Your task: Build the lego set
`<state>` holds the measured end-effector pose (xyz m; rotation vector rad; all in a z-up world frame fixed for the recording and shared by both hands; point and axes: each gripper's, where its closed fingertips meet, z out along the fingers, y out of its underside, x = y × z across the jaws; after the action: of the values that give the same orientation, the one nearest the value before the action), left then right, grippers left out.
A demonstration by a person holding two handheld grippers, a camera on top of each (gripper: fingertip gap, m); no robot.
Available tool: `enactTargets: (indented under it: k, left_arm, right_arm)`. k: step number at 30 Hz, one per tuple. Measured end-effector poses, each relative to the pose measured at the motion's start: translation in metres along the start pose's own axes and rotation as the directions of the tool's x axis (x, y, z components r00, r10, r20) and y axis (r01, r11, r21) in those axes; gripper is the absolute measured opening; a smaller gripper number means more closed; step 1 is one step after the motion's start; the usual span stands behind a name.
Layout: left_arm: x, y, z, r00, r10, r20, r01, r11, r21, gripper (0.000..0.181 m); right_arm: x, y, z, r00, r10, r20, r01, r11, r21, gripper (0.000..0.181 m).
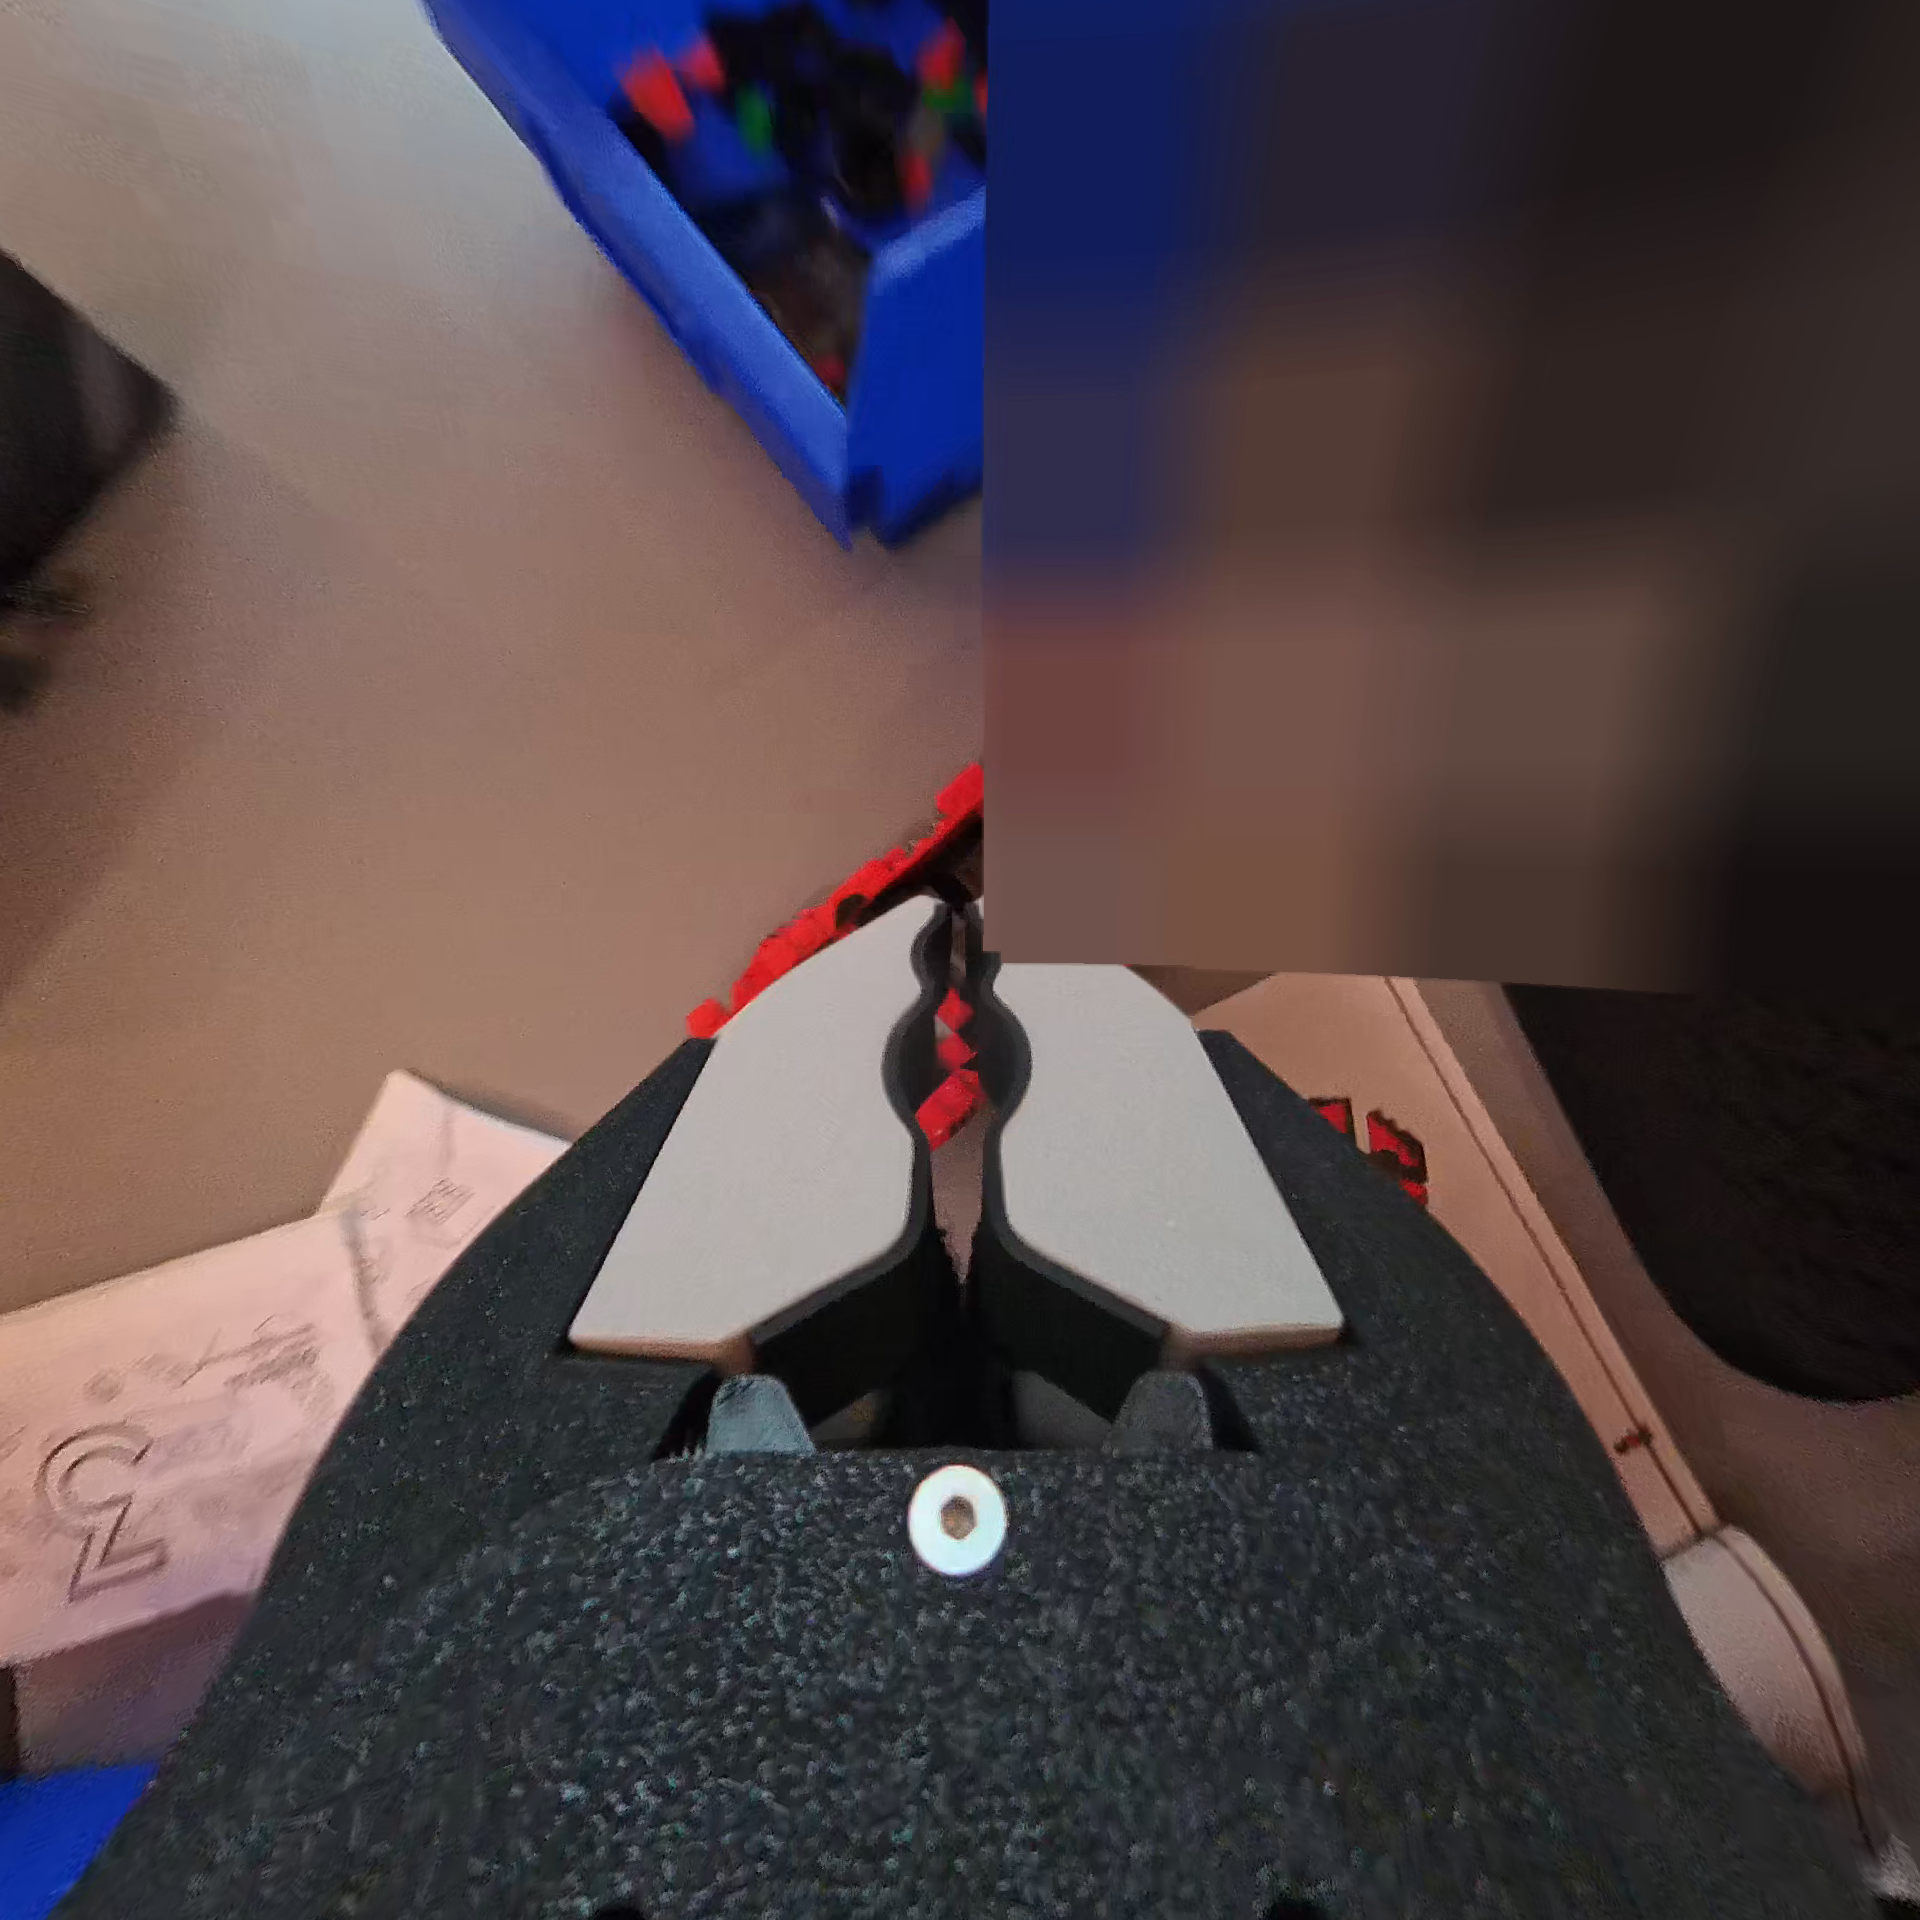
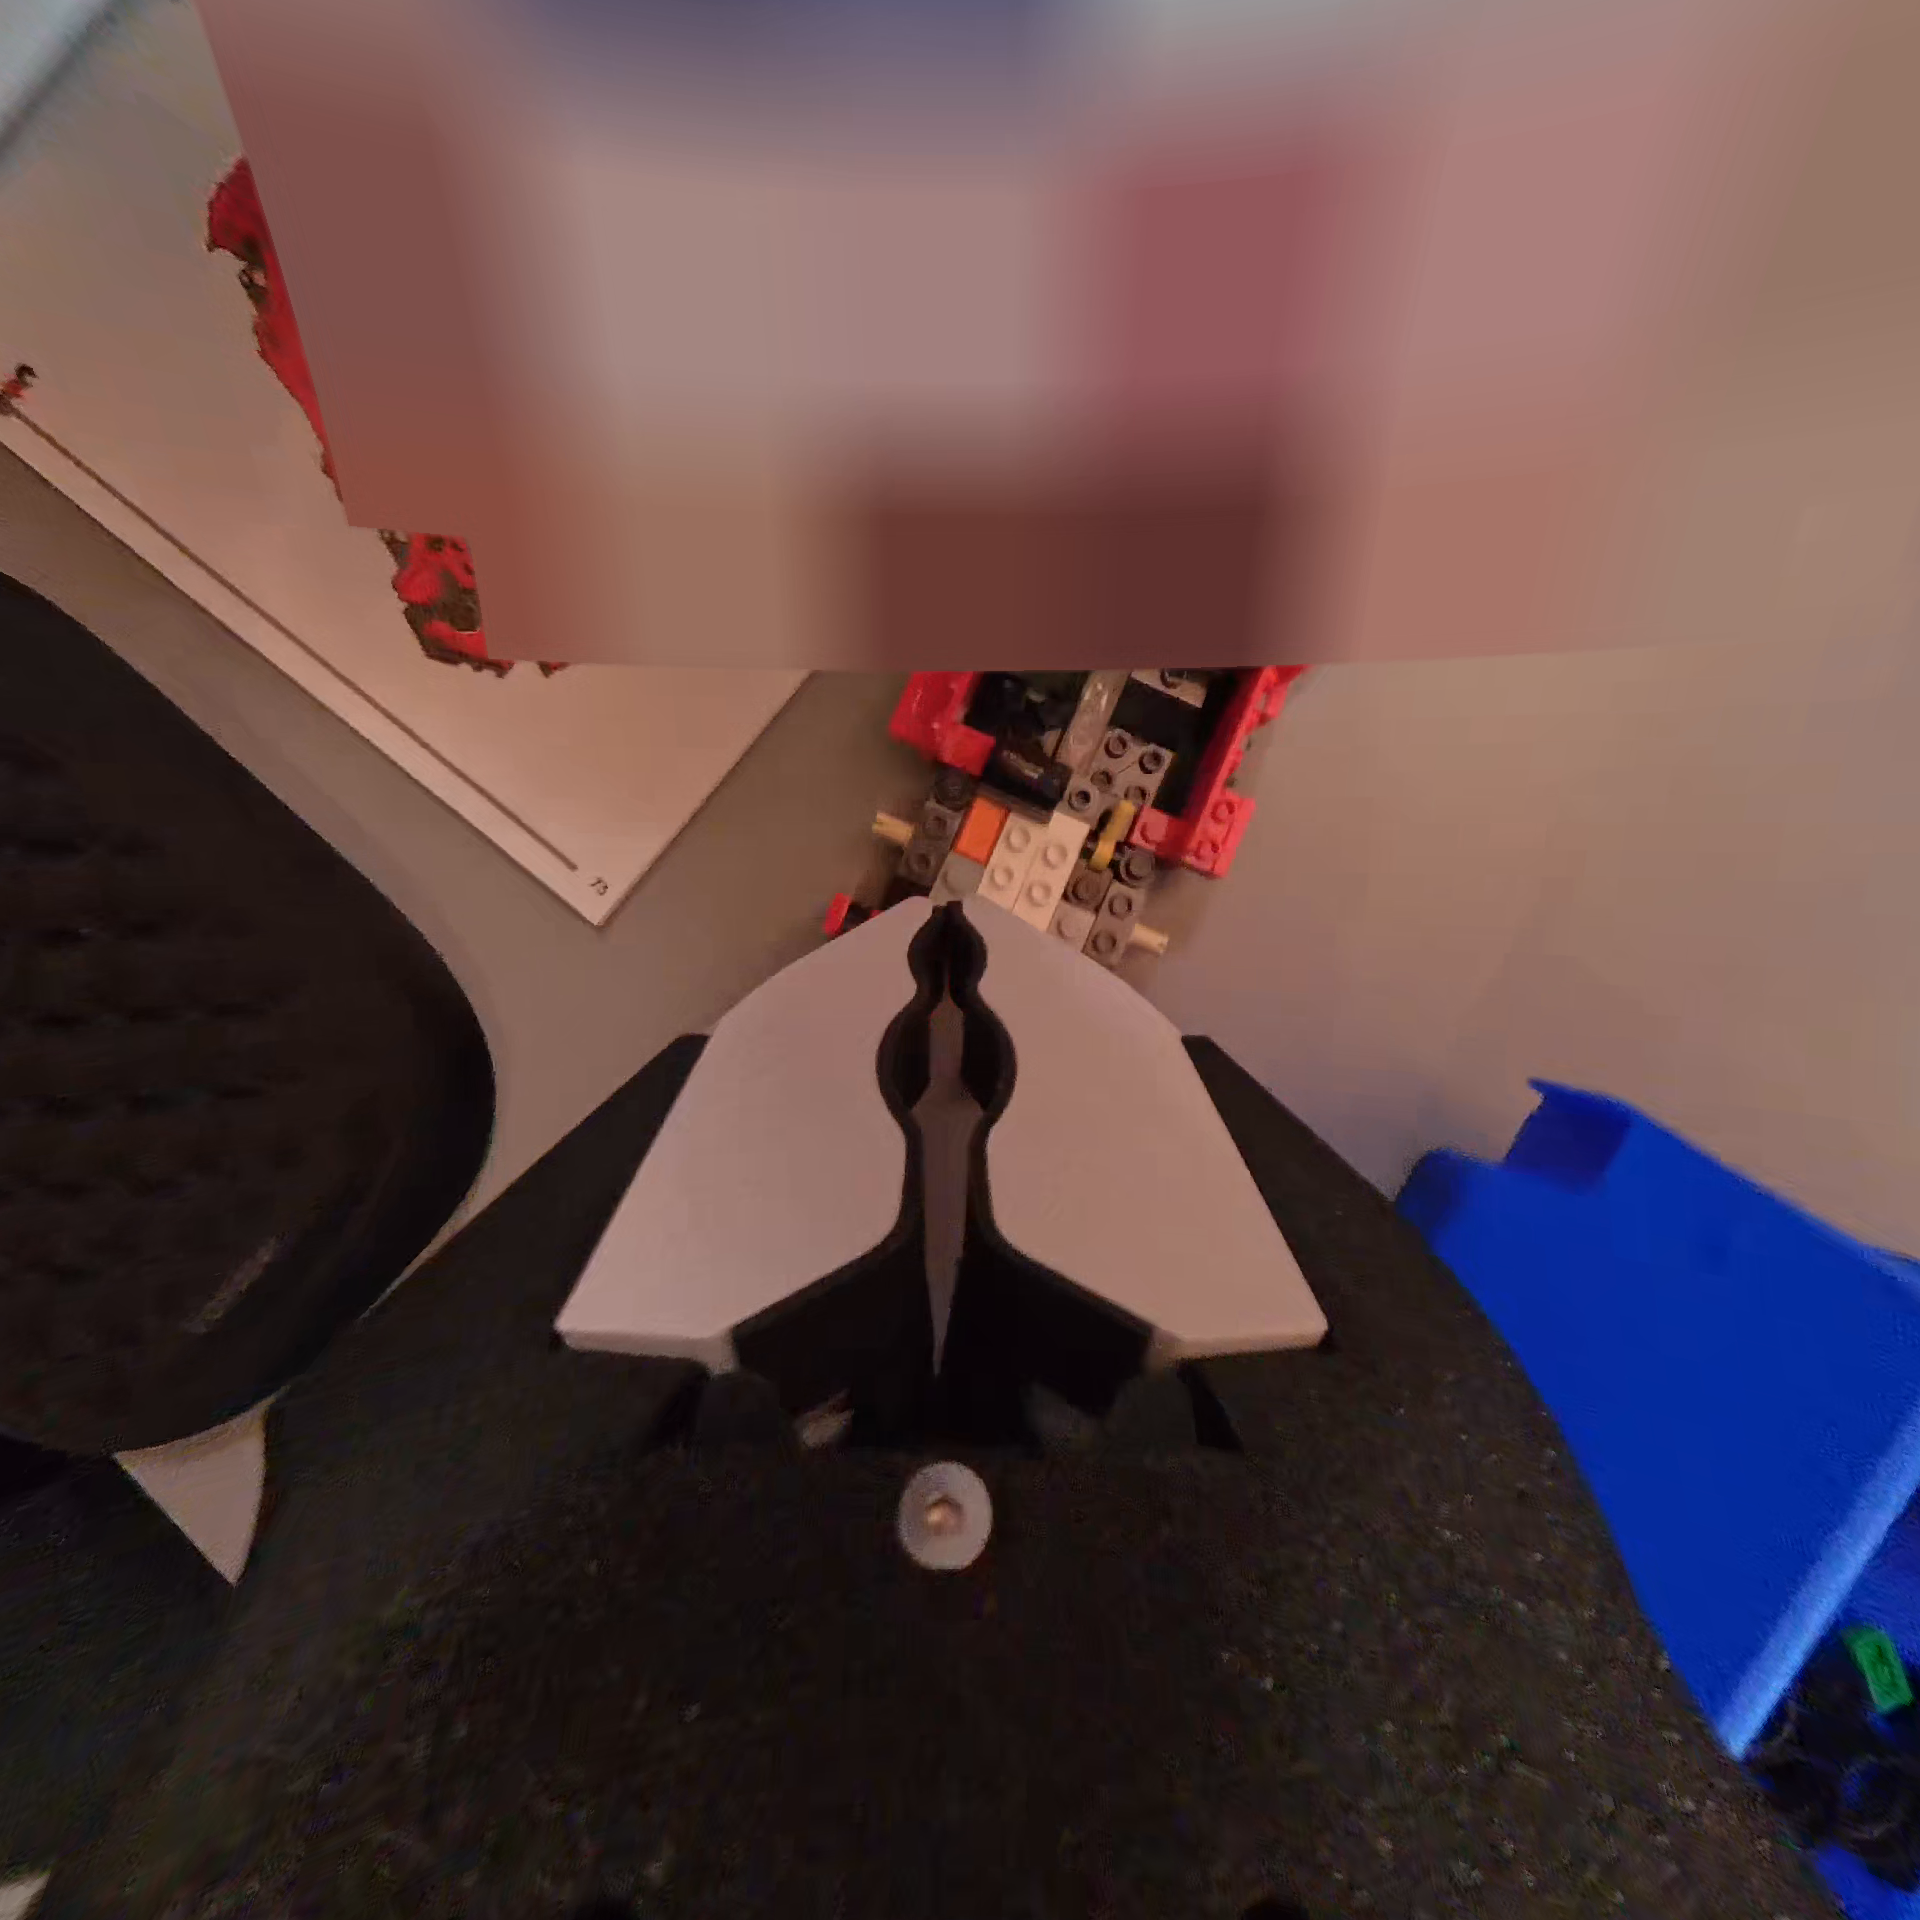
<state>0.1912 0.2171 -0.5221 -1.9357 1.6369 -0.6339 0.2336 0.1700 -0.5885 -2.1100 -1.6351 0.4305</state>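
A partly built lego model (image 2: 1070, 821) lies on the pale table, with a red frame and grey, white and orange bricks; a blur patch hides its far part. My right gripper (image 2: 951, 914) is shut and empty, its tips just at the model's near end by the white bricks. In the left wrist view the model's red edge (image 1: 821, 935) runs under and past the fingers. My left gripper (image 1: 956, 920) is shut, with a dark part of the model pinched at its tips; the right fingertip is hidden by the blur patch.
A blue bin (image 1: 727, 270) of loose pieces stands beyond the left gripper and shows at the lower right of the right wrist view (image 2: 1714, 1403). An open instruction booklet (image 2: 499, 748) lies left of the model. A black rounded object (image 2: 177, 1039) lies at the left. Printed paper (image 1: 208, 1403) lies near the left gripper. Across from one pair of fingers to the other is roughly 9 centimeters.
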Motion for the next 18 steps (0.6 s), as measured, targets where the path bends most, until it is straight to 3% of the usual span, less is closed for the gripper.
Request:
enactTargets:
  k: [7,18]
  left_arm:
    - [-0.015,-0.01,-0.067,0.971,-0.028,0.236,-0.014,0.985,0.174,0.002]
    - [-0.008,-0.018,-0.084,0.964,0.007,0.265,-0.074,0.967,0.243,0.002]
  right_arm:
    - [0.0,-0.002,0.012,0.997,-0.035,0.072,0.047,0.984,-0.173,0.0]
    - [0.003,-0.005,0.008,0.997,-0.049,0.06,0.062,0.97,-0.236,0.0]
